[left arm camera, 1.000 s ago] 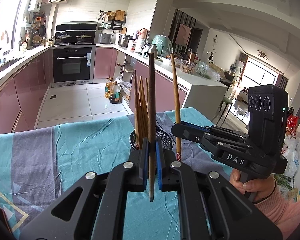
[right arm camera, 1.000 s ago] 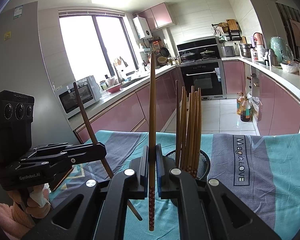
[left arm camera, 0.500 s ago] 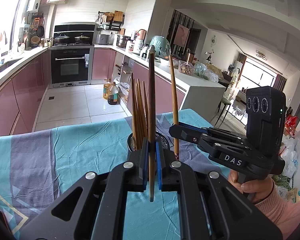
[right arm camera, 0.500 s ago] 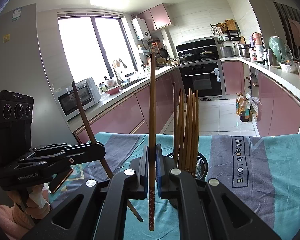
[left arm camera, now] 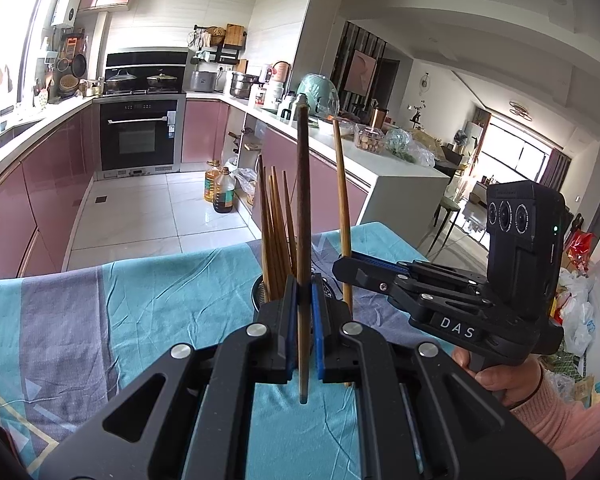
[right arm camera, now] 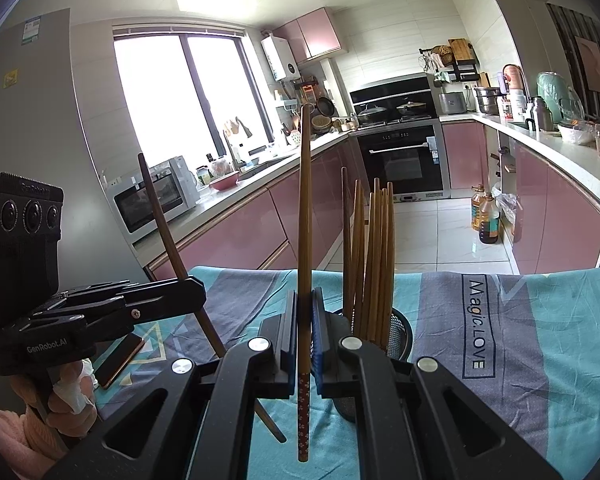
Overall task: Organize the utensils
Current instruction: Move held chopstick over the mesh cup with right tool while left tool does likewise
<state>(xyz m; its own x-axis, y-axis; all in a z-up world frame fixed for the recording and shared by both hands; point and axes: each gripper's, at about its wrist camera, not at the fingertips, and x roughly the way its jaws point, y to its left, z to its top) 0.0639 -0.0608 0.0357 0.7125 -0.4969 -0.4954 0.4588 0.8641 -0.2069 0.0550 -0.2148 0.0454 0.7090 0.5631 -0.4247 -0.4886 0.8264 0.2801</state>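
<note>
A black mesh holder [right arm camera: 398,330] stands on the table with several wooden chopsticks [right arm camera: 374,256] upright in it; it also shows in the left wrist view [left arm camera: 260,290]. My left gripper [left arm camera: 303,292] is shut on a dark brown chopstick [left arm camera: 302,208], held upright just in front of the holder. My right gripper [right arm camera: 304,312] is shut on a lighter chopstick [right arm camera: 305,220] with a red patterned end, upright, left of the holder. Each gripper shows in the other's view, the right one [left arm camera: 346,268] and the left one [right arm camera: 196,294], both beside the holder.
A teal and grey tablecloth [right arm camera: 540,340] covers the table. A flat dark phone-like object [right arm camera: 120,360] lies on the cloth at the left. Pink kitchen cabinets, an oven [left arm camera: 138,136] and oil bottles [left arm camera: 220,192] on the floor lie beyond the table's far edge.
Both grippers have drifted slightly closer to the holder, each still clamping its chopstick upright. The views have tilted up a little.
</note>
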